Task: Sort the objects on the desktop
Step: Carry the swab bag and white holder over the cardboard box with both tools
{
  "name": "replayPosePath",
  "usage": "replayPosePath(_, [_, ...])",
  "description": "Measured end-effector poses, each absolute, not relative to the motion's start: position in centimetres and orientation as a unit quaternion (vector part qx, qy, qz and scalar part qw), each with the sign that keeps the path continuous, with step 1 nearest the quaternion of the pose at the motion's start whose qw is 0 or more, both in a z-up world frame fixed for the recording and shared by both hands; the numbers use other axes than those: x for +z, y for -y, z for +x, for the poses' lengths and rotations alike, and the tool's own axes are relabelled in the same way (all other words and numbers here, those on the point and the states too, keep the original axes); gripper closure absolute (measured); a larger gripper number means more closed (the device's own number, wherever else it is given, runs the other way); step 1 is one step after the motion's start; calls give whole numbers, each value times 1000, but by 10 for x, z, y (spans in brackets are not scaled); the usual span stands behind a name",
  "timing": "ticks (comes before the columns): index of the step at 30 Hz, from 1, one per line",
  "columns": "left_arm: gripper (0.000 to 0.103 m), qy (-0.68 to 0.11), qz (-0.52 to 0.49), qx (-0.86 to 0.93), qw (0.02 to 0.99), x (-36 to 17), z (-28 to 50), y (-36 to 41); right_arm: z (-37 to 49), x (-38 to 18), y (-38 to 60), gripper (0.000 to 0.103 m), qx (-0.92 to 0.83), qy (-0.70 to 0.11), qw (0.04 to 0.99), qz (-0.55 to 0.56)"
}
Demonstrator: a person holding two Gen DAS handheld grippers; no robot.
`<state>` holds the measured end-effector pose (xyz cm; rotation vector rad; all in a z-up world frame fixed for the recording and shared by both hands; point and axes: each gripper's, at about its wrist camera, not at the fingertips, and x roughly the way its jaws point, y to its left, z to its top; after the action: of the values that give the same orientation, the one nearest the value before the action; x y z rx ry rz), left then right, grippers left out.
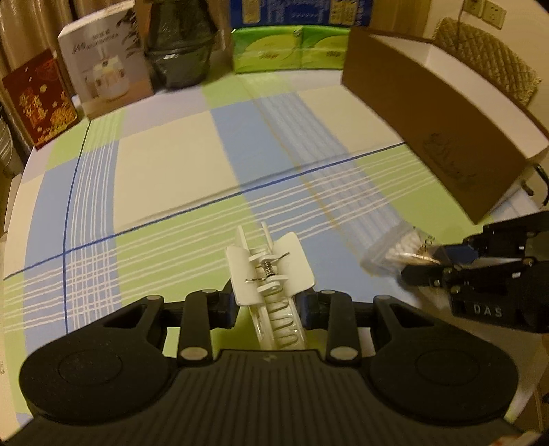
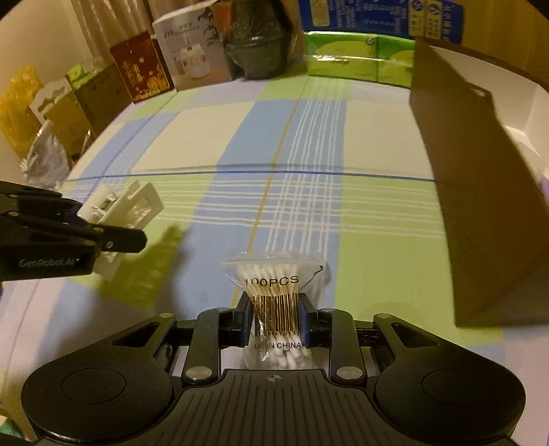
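My left gripper is shut on a white hair claw clip and holds it above the checked tablecloth. My right gripper is shut on a clear bag of cotton swabs marked "100PCS". In the left wrist view the right gripper shows at the right with the swab bag. In the right wrist view the left gripper shows at the left with the clip. An open brown cardboard box with a white inside stands at the right, also in the right wrist view.
Along the table's back stand a red box, a white product box, a dark wrapped object, green tissue packs and a blue box. A woven chair back is behind the cardboard box.
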<state>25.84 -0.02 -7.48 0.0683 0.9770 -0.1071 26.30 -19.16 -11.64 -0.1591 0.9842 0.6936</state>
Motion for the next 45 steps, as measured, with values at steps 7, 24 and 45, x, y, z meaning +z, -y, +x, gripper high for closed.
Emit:
replayPosePath(7, [75, -437, 42, -93, 894, -42, 248, 41, 246, -79, 237, 80, 330, -442, 834, -32])
replayPosePath(24, [75, -365, 56, -213, 905, 19, 273, 174, 268, 9, 366, 80, 244, -354, 903, 16])
replayPosePath(45, [75, -386, 85, -193, 898, 3, 369, 269, 378, 12, 424, 80, 240, -343, 908, -20])
